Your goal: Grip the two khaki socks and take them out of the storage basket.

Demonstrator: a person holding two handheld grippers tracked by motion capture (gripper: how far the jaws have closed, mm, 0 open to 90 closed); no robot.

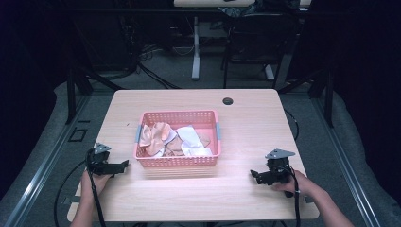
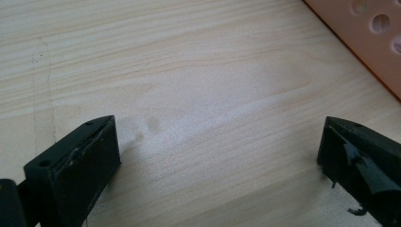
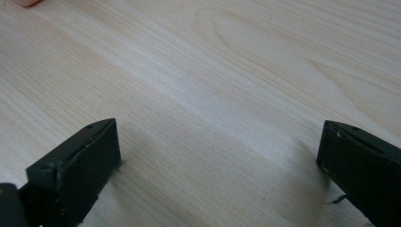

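Observation:
A pink plastic basket (image 1: 177, 162) stands in the middle of the light wooden table (image 1: 246, 127), holding crumpled orange and white cloths (image 1: 156, 135). My left gripper (image 1: 124, 165) rests on the table just left of the basket, pointing toward it, jaws wide open over bare wood. A corner of the basket (image 2: 373, 33) shows at the upper right of the left gripper view. My right gripper (image 1: 254, 176) lies on the table to the right of the basket, held by a hand, jaws wide open with nothing between them (image 3: 217, 161).
A round cable hole (image 1: 228, 100) sits near the table's far edge. Cables trail from both grippers off the near edge. Beyond the table are desk legs, a chair and dark floor. Bare wood lies in front of the basket.

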